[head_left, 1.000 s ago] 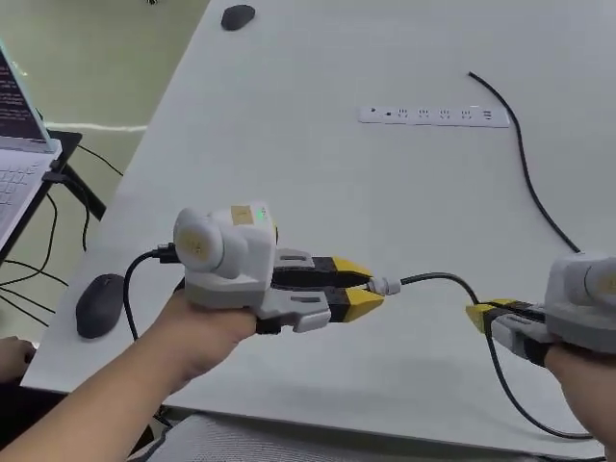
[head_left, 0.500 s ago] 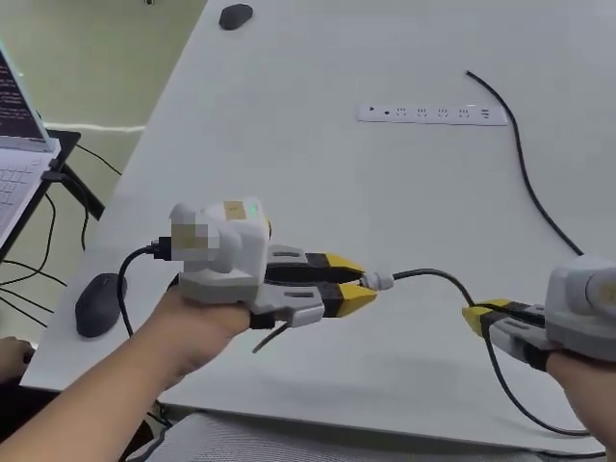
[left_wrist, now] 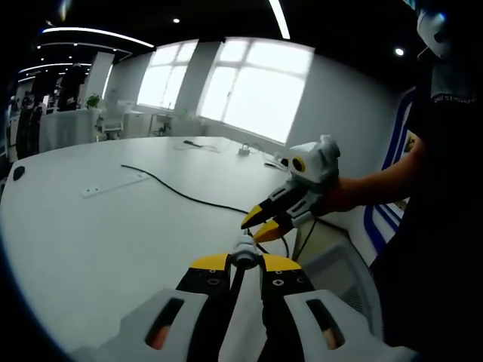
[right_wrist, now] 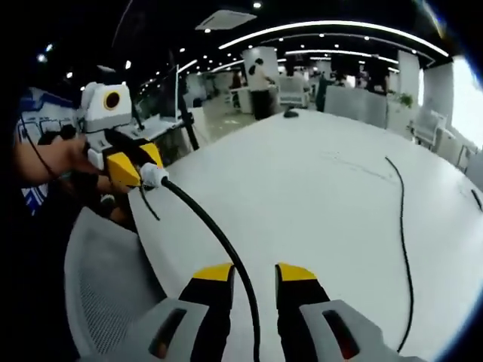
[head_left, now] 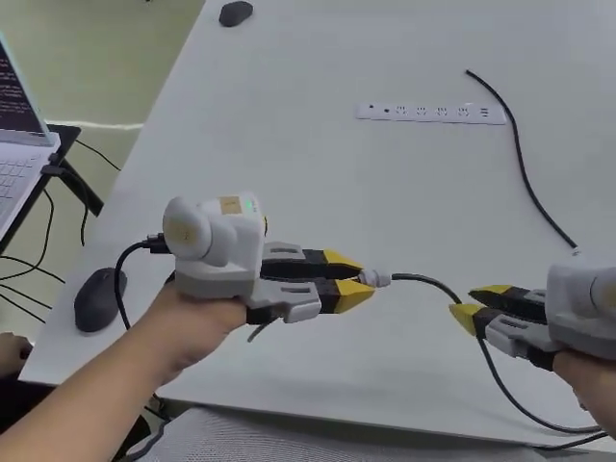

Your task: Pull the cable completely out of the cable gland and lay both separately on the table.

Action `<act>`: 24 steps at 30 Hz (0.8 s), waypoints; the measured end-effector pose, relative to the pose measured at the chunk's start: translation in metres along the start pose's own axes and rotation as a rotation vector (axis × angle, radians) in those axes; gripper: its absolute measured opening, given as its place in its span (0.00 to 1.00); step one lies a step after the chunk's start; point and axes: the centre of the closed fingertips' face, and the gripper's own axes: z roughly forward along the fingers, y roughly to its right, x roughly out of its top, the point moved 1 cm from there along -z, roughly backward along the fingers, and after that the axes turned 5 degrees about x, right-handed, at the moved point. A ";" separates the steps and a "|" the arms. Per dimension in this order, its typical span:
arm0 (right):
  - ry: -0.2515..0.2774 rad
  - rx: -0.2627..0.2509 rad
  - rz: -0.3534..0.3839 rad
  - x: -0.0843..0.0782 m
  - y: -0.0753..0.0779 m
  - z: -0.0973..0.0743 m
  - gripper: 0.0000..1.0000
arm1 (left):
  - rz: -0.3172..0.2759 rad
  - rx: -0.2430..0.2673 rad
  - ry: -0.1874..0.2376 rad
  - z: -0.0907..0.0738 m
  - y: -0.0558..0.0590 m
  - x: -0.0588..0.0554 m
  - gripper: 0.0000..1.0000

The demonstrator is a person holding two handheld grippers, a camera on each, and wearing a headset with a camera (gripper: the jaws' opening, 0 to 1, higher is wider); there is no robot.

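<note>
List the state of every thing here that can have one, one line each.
left claw: shut on the cable gland
right claw: open, the cable passing between its jaws
cable gland: held above the table, cable threaded in it
cable: not pulled out, hangs past the table edge
laptop: open, screen lit
power strip: lies flat on the table

The broad white worktop (head_left: 289,144) has a smooth, matt laminate look. The thin black cable (head_left: 416,278) wears a dull, rubbery sheath, and the small pale cable gland (head_left: 379,281) looks like faintly glossy plastic. The left gripper (head_left: 364,280) and right gripper (head_left: 472,302) have matt grey plastic bodies with smooth yellow plastic tips
</note>
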 end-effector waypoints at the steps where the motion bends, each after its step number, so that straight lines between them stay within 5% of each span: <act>1: 0.002 0.002 -0.056 0.007 -0.004 -0.001 0.18 | -0.005 0.000 0.000 0.000 0.000 -0.001 0.15; 3: 0.029 0.024 -0.167 0.023 -0.015 0.000 0.18 | -0.005 -0.003 -0.002 0.000 0.000 -0.003 0.15; 8: 0.020 0.068 -0.278 0.041 -0.038 0.007 0.19 | -0.006 -0.011 -0.006 -0.001 0.002 -0.005 0.15; 17: -0.054 0.103 -0.453 0.040 -0.064 0.023 0.13 | 0.002 -0.036 -0.017 0.000 0.006 -0.007 0.15; 24: -0.078 0.108 -0.507 0.036 -0.071 0.027 0.06 | 0.004 -0.040 -0.031 0.001 0.009 -0.011 0.15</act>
